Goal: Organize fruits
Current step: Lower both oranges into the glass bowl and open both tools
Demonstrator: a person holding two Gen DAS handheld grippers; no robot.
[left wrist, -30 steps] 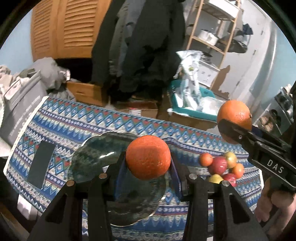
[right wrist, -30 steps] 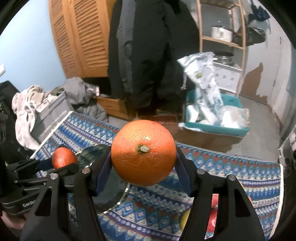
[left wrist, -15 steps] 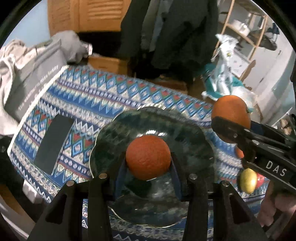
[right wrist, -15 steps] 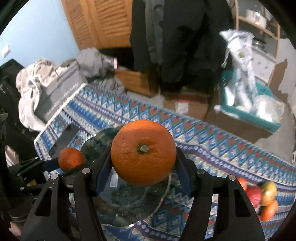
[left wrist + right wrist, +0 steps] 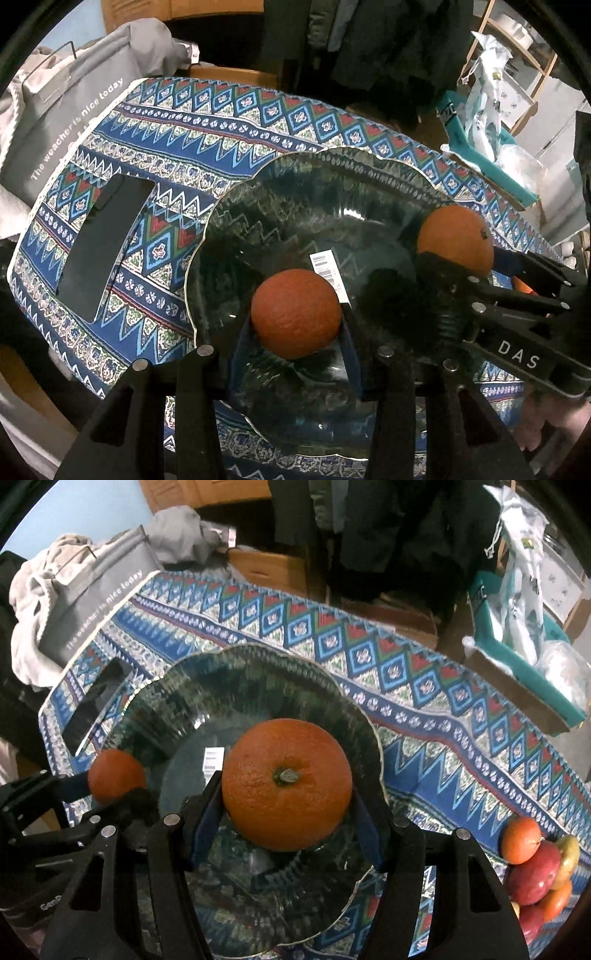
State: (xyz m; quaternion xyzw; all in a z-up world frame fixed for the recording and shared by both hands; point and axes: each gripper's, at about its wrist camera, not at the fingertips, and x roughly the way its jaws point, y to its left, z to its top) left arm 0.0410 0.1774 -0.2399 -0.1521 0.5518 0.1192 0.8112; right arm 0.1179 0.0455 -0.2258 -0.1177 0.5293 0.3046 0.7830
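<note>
My left gripper [image 5: 295,325] is shut on a small dark-orange fruit [image 5: 295,317], held just above the glass plate [image 5: 325,173]. My right gripper [image 5: 286,794] is shut on a larger orange [image 5: 286,782] with its stem end facing the camera, also over the glass plate [image 5: 243,664]. Each gripper shows in the other's view: the right gripper [image 5: 456,254] with its orange [image 5: 456,240] at the plate's right side, the left gripper [image 5: 116,781] with its small fruit [image 5: 116,773] at the plate's left edge. A barcode sticker [image 5: 325,267] sits on the plate.
The plate rests on a blue patterned tablecloth [image 5: 177,122]. A black phone [image 5: 103,243] lies left of the plate. A pile of apples and small oranges [image 5: 535,864] lies at the right. A grey bag [image 5: 66,110] stands off the table's left end; a teal box [image 5: 517,664] sits beyond.
Both grippers have come down and tilted toward the table with their fruit still held. The plate now fills the views, and both fruits hang over it.
</note>
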